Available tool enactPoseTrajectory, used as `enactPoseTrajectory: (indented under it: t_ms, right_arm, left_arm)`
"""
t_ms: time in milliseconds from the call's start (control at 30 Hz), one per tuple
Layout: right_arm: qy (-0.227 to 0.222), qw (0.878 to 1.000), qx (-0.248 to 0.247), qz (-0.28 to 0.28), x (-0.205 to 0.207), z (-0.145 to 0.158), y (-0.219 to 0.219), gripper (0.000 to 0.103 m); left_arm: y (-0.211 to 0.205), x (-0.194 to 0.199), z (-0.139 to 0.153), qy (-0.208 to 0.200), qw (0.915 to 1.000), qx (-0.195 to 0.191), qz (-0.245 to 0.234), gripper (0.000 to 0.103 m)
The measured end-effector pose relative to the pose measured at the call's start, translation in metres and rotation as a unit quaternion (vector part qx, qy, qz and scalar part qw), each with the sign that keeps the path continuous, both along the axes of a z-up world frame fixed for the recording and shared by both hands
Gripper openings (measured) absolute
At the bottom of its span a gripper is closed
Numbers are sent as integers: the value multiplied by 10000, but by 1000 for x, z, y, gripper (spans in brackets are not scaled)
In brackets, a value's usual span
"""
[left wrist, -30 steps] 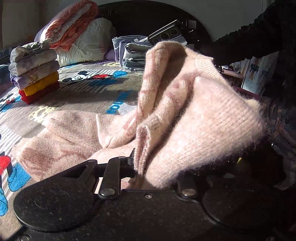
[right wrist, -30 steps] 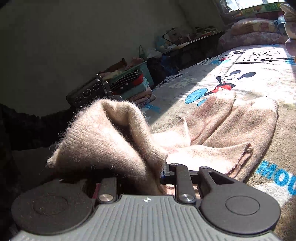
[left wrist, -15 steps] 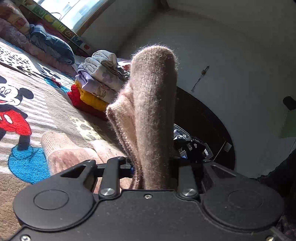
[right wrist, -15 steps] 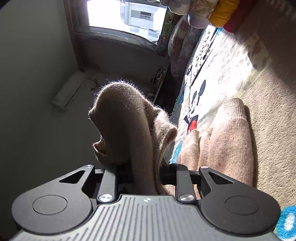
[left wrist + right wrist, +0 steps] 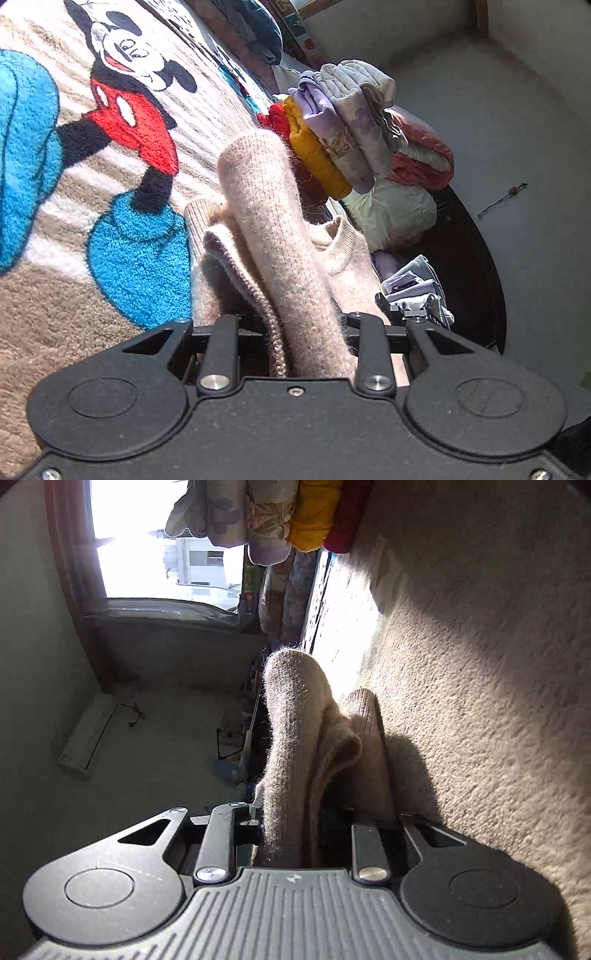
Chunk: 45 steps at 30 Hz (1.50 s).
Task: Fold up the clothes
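Observation:
A fuzzy pale-pink knit sweater (image 5: 273,229) bulges out of my left gripper (image 5: 303,332), which is shut on a thick fold of it; the fingertips are buried in the wool. More of the sweater, with its ribbed neckline (image 5: 343,243), lies on the bed beyond. In the right wrist view my right gripper (image 5: 295,823) is shut on another fold of the same sweater (image 5: 295,731), and a ribbed cuff (image 5: 365,716) lies against the blanket. Both views are rolled strongly sideways.
The bed carries a beige cartoon-mouse blanket (image 5: 122,122). A stack of folded clothes (image 5: 332,129) in red, yellow, lilac and white stands just beyond the sweater, also seen as a stack (image 5: 266,513). Pillows (image 5: 402,214), a dark headboard (image 5: 476,266) and a window (image 5: 162,539) lie further off.
Both grippers have swung over and rolled while keeping hold of the sweater. The folded stack has come much closer in both views, and the sweater's body now lies lower on the bed.

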State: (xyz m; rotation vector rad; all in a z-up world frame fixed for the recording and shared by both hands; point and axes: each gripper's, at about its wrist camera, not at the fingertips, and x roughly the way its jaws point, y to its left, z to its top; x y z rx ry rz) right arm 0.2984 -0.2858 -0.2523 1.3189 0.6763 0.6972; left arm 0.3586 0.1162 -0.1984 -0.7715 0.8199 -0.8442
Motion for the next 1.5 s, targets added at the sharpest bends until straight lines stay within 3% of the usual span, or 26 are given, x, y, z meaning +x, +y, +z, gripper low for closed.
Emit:
enactPoseTrajectory:
  t_ms: [133,233,300,367,400,467,533,600,700,767,800,867,967,1067,1133,1267,1333,1367,1400,1467,1500]
  right_arm:
    - [-70,9999,-145,6,-1,2,1,23]
    - [-417,9976,-559,-20,-5,18,2,34]
    - [-664,9926,-1011,-136,-13,35,-3,44]
    - [-966,9806,-1665,-376,-23,55,-10,47]
    - [-1155,9708,-2043,-503,-28,66,-12,49]
    - [-1637,9404,-2897,-706,-39,89,-13,53]
    - [-2243,8948,-3778,-787,-49,109,-3,53]
    - [-2657,8623,-4232,-825,-55,120,8,54]
    - [-3098,8304,-4590,-622,-49,132,29,54]
    - [-3386,8092,-4781,-440,-42,139,43,54]
    - [-3454,8043,-4822,-366,-39,139,46,54]
    - [-3453,8014,-4882,-165,-33,138,52,54]
    - [-3278,8053,-4940,35,-22,129,51,54]
    - [-3090,8191,-4832,123,-14,120,45,54]
    - [-2918,8332,-4693,187,-3,114,41,54]
    - [-2423,8594,-4474,499,11,93,38,54]
    - [-2394,8591,-4489,553,11,90,39,55]
    - [-2377,8587,-4501,586,11,89,39,55]
    - [-2347,8595,-4499,619,12,87,40,55]
    - [-2292,8623,-4468,659,13,86,38,55]
    - [-2285,8621,-4475,661,13,86,38,55]
  left_arm:
    - [4,-2,-5,111,9999,-58,14,29]
    - [7,-13,-2,-83,10000,26,34,32]
    - [10,-21,3,-259,9997,17,33,50]
    - [16,-32,13,-518,9982,175,239,63]
    - [19,-39,19,-660,9966,342,360,70]
    - [22,-49,31,-950,9915,716,521,71]
    - [23,-66,46,-1599,9749,1338,785,71]
    - [23,-74,57,-2035,9609,1545,1068,71]
    - [15,-82,73,-2681,9365,1752,1427,71]
    - [3,-80,76,-3100,9225,1884,1320,71]
    - [-5,-75,75,-3211,9169,2052,1188,71]
    - [-18,-65,71,-3368,9074,2334,939,71]
    - [-28,-48,63,-3357,9068,2460,674,71]
    - [-33,-38,54,-3188,9091,2643,461,71]
    - [-40,-35,47,-3032,9058,2946,281,71]
    - [-55,-39,33,-3052,8844,3531,97,70]
    - [-62,-43,28,-3185,8699,3765,94,71]
    - [-63,-43,26,-3189,8679,3807,100,71]
    - [-63,-42,24,-3174,8675,3829,108,73]
    - [-58,-36,23,-2997,8782,3724,125,75]
    - [-57,-35,22,-2973,8789,3727,129,77]
